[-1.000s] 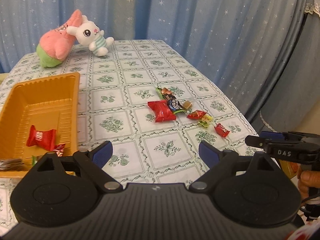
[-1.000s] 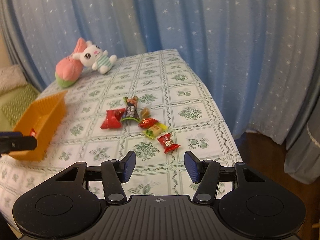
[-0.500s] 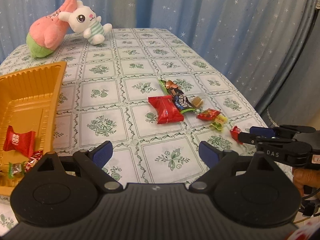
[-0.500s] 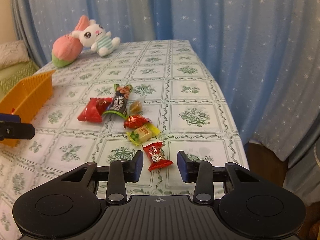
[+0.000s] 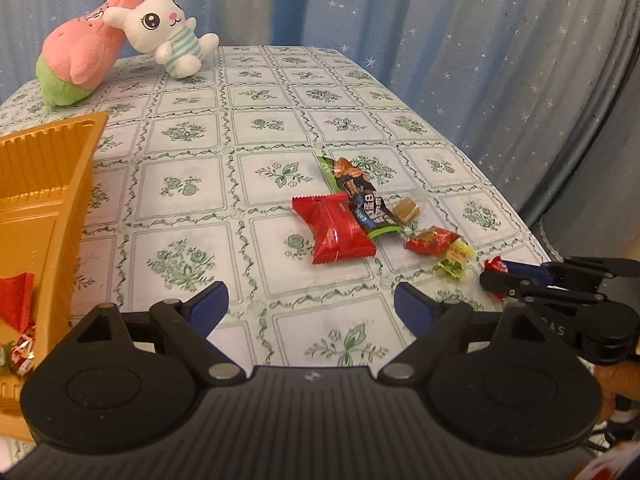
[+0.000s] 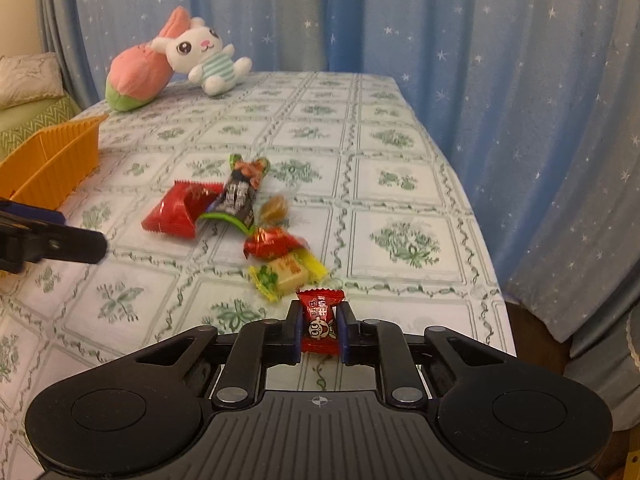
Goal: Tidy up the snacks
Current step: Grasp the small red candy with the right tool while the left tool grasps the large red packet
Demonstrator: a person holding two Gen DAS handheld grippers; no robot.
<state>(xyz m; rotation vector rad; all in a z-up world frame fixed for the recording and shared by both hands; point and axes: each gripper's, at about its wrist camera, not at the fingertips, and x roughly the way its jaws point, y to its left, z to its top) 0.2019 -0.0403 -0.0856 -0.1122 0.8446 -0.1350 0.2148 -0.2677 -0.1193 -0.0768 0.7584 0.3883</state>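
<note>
Between right tool (image 6: 320,330) fingers: red candy (image 6: 321,320).

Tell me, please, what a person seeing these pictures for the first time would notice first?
Probably the right gripper shut on a small red candy at the near table edge. Behind it lies a bright heap of snacks, and a white plush rabbit leans on a pink plush at the far end.

A small red candy (image 6: 321,319) with a cartoon face stands upright, pinched at its sides. Just beyond lies a yellow candy (image 6: 287,273), then a red foil candy (image 6: 271,242), a caramel (image 6: 275,209), a dark bar (image 6: 241,194) and a big red pack (image 6: 180,210). The orange tray (image 5: 48,216), far left, holds red sweets (image 5: 16,304).
</note>
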